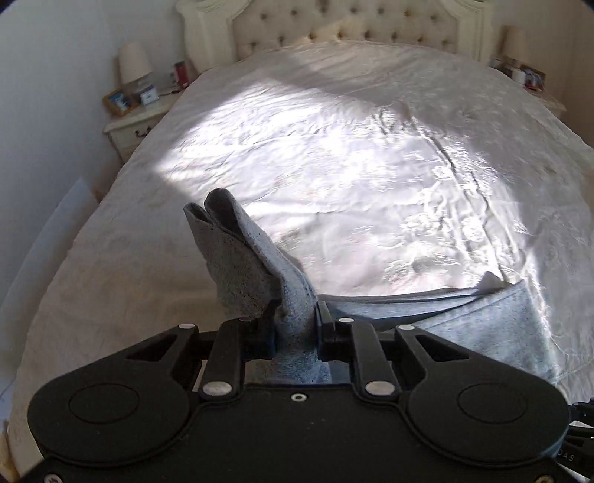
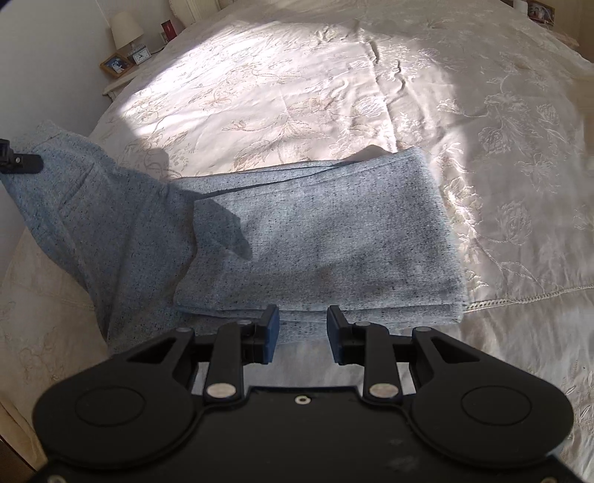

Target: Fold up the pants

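Grey-blue speckled pants lie partly folded on a cream embroidered bedspread. In the left wrist view my left gripper is shut on a bunched end of the pants, which stands up above the fingers and is lifted off the bed. The rest of the fabric trails right along the bed. The right wrist view shows that lifted end at the far left, with a left gripper finger on it. My right gripper is open just above the near edge of the folded stack, nothing between its pads.
A tufted headboard stands at the far end. A nightstand on the left carries a lamp, a clock and a photo frame. Another nightstand sits at the far right. The bed's left edge drops off beside a white wall.
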